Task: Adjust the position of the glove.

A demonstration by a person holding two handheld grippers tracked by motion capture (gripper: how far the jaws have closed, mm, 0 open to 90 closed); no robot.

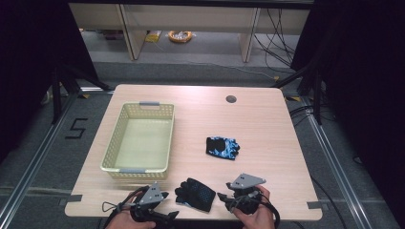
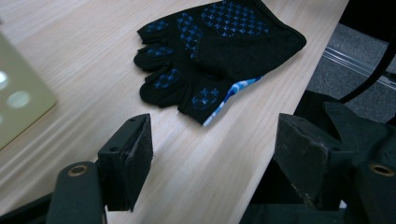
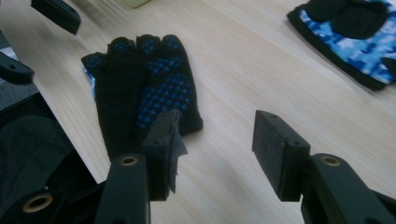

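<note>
Near glove (image 1: 195, 194): palm down at the worktop's (image 1: 248, 124) front edge, between both tongs.
Left tongs (image 1: 168, 205): jaws apart, empty, just beside the glove.
Right tongs (image 1: 223, 198): jaws apart, empty.
Likely step: grip the near glove; close on a raised edge, not flat fabric.
Basket (image 1: 125, 123): empty, far left.
Left gripper view: blue-white lining (image 2: 229, 97) under the glove.
Right gripper view: second glove (image 3: 352, 35), camouflage side up.

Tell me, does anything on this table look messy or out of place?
Slightly. The near glove lies palm up at the table's front edge, skewed. The other glove lies patterned side up, mid-table. The basket holds nothing. Both claws, left and right, are open.
</note>
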